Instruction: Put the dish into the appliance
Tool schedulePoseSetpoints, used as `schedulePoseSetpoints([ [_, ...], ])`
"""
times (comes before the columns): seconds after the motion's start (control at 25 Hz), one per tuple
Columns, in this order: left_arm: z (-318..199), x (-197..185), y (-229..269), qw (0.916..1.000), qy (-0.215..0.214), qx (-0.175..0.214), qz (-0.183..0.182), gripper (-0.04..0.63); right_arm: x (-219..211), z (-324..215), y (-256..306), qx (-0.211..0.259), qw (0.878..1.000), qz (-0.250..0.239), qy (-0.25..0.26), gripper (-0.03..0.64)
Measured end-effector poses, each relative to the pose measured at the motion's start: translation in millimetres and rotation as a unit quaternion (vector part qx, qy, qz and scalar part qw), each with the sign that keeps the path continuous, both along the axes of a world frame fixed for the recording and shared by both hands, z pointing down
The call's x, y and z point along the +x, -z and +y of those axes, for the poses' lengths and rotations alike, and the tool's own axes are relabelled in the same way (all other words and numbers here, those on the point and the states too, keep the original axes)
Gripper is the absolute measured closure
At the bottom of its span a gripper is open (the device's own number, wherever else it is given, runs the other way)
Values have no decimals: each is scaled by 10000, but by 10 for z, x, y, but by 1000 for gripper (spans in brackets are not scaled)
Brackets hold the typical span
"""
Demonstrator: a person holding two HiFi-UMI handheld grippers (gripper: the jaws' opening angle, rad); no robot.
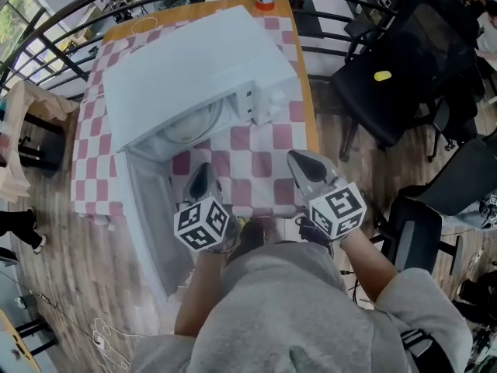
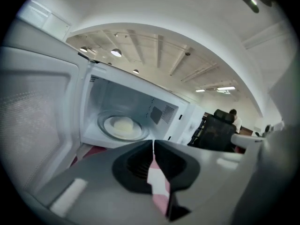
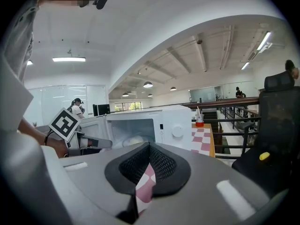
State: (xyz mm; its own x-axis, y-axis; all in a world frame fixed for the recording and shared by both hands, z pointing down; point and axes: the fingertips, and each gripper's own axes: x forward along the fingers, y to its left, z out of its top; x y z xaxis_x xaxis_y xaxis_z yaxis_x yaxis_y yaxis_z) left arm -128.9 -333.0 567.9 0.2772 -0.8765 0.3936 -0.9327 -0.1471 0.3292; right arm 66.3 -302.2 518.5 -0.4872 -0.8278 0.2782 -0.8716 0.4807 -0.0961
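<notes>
Left gripper (image 2: 153,142): jaws pressing together, gripping nothing, hovering over the checkered tablecloth (image 1: 248,179).
Right gripper (image 3: 149,145): jaws also meeting tip to tip, carrying nothing.
Dish (image 2: 123,125): sitting inside the microwave (image 1: 194,64).
Door (image 1: 146,208): standing wide open.

wooden table (image 1: 301,92) under a red-and-white checked cloth (image 1: 264,169), plank floor (image 1: 70,270) around it, black curved railing (image 1: 78,14) on the far side, black office chair (image 1: 388,92) right, white ceiling with strip lights (image 3: 68,59).
</notes>
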Motion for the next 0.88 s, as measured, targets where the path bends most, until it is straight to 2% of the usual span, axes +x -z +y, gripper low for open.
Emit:
schedulePoseSetpoints([
  [0.2,565,87,193,9990,-109,262,-358,578,213,373,58,11,9999,-103,3,618],
  [0.36,1088,192,276,9988,-2,380,-302,578,329,744,119,163,9998,-73,114,617],
  [0.56,1740,333,223,9976,273,375,-508,578,470,1313,120,313,9991,-84,291,618],
  [0.88,2573,510,451,9969,448,503,-403,578,609,2072,149,349,9981,-11,500,617],
])
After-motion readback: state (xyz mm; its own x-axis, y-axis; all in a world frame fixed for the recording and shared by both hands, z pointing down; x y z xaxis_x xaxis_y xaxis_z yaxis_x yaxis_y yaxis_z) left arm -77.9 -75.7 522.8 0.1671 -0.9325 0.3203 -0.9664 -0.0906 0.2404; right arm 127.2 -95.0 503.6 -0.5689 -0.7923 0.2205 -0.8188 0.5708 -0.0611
